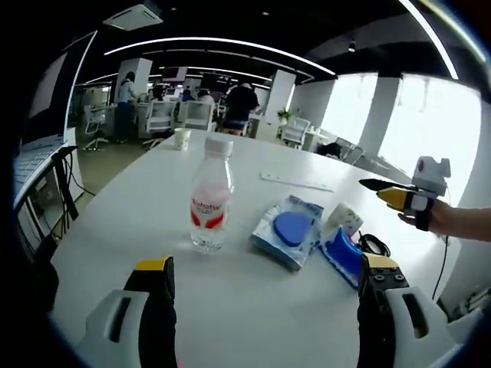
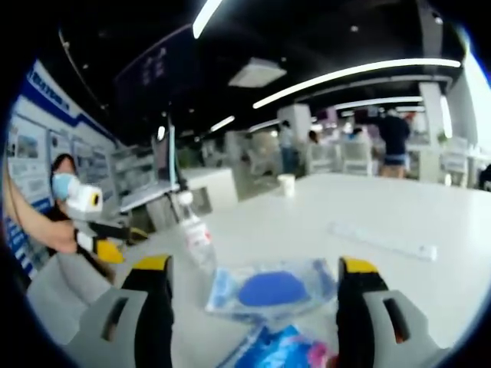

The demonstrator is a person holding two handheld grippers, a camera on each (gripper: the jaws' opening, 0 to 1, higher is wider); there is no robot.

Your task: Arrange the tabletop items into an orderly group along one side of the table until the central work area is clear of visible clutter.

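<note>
The left gripper [image 1: 265, 295] is hovering with jaws spread wide and nothing between them, low over the white counter [image 1: 138, 222]. Just ahead, a capped water bottle [image 1: 211, 195] is standing upright, with a clear packet holding a blue disc [image 1: 289, 230] lying beside it. The right gripper [image 2: 255, 295] is also gaping wide, empty, above that packet [image 2: 268, 289]. A paper cup [image 1: 182, 139] is sitting far across the counter.
</note>
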